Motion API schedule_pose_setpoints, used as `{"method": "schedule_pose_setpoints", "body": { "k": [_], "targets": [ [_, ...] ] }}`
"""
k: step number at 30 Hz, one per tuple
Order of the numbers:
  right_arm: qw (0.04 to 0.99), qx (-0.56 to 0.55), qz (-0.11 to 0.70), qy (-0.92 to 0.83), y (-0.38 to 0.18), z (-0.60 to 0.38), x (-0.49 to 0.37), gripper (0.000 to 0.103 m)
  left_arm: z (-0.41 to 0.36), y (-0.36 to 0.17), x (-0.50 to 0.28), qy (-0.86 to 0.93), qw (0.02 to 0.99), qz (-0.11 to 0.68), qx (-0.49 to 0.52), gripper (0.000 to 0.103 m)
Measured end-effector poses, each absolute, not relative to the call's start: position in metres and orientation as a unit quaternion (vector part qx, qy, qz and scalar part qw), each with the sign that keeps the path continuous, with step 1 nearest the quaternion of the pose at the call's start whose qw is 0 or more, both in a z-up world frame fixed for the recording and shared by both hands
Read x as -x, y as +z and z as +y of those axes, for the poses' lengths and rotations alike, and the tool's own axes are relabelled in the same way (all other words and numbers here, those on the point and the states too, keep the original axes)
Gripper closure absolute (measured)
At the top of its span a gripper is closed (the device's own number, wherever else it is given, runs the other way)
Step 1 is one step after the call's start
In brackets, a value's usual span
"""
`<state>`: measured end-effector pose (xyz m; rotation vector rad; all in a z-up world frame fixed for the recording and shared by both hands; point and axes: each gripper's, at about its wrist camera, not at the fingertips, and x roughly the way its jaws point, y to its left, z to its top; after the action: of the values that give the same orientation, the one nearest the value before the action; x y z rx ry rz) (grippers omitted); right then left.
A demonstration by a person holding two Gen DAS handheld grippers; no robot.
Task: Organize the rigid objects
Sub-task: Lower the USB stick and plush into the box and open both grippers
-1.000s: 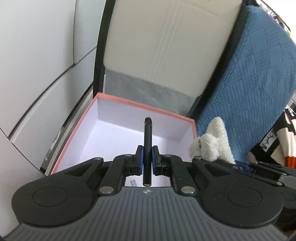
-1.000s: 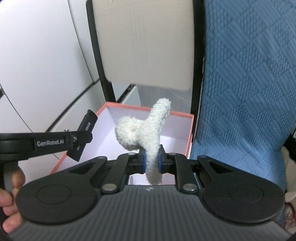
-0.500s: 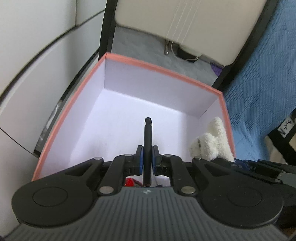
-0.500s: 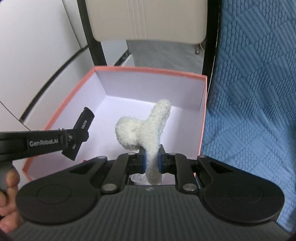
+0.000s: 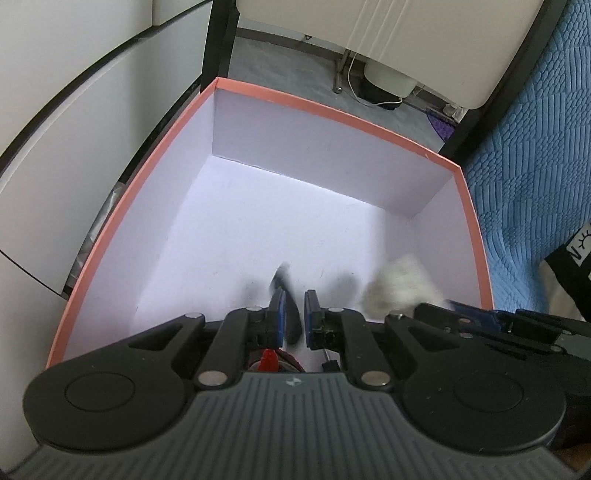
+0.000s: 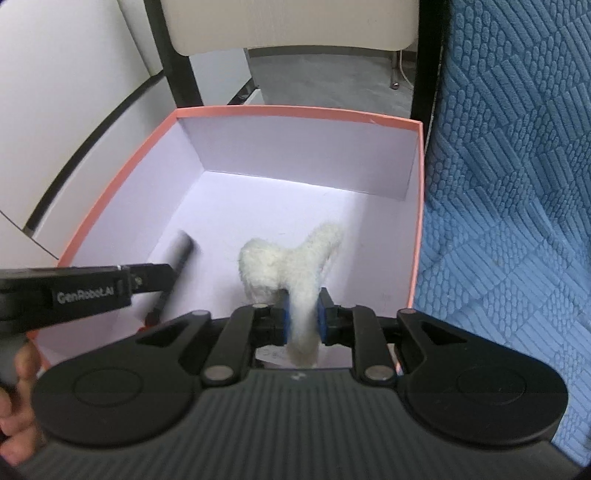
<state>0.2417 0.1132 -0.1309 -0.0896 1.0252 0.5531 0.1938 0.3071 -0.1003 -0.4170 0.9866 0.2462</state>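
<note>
My left tongs stand parted over the box, blue pads apart with daylight on either side of a blurred black pen that slants between them; I cannot tell whether the pen touches either pad. From the right wrist camera the same pen shows tilted, its upper end toward 1 o'clock and its lower tip toward 7 o'clock, low above the box floor, partly behind the left tongs' finger. My right tongs are clamped on a white fluffy toy, the pads pressing its lower stem while its two lobes rise toward 11 and 1 o'clock. In the left wrist camera that toy sits blurred at about 3 o'clock from the left tongs, inside the box near its right wall. Beneath the left tongs, at 6 o'clock, a small red piece shows in the box. The pink-rimmed box with a pale lilac interior lies below both tongs. To its right, at 3 o'clock, spreads a blue quilted cover; beyond it at 12 o'clock are a black frame, grey floor and a beige panel.
</note>
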Motion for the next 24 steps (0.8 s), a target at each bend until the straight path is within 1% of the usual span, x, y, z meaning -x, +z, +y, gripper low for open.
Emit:
{"method": "schedule_pose_setpoints", "body": {
  "k": [1, 2, 3, 11, 16, 24],
  "targets": [
    [0.835, 0.042, 0.482, 0.263, -0.130, 0.114, -0.241, 0.069, 0.307, -0.100, -0.194, 0.117, 0.853, 0.470, 0.195, 0.081],
    [0.835, 0.042, 0.480, 0.265, -0.128, 0.114, -0.240, 0.067, 0.306, -0.098, -0.194, 0.119, 0.855, 0.468, 0.190, 0.078],
    [0.836, 0.043, 0.477, 0.267, -0.126, 0.115, -0.239, 0.066, 0.306, -0.095, -0.191, 0.119, 0.857, 0.465, 0.188, 0.075],
    [0.844, 0.035, 0.463, 0.269, -0.108, 0.108, -0.235, 0.067, 0.302, -0.075, -0.182, 0.123, 0.867, 0.447, 0.181, 0.075],
    [0.853, 0.017, 0.441, 0.279, -0.083, 0.104, -0.227, 0.067, 0.295, -0.049, -0.168, 0.131, 0.879, 0.426, 0.172, 0.075],
    [0.873, 0.032, 0.384, 0.299, -0.035, 0.092, -0.203, 0.067, 0.289, 0.001, -0.133, 0.148, 0.896, 0.386, 0.162, 0.075]
  ]
}}
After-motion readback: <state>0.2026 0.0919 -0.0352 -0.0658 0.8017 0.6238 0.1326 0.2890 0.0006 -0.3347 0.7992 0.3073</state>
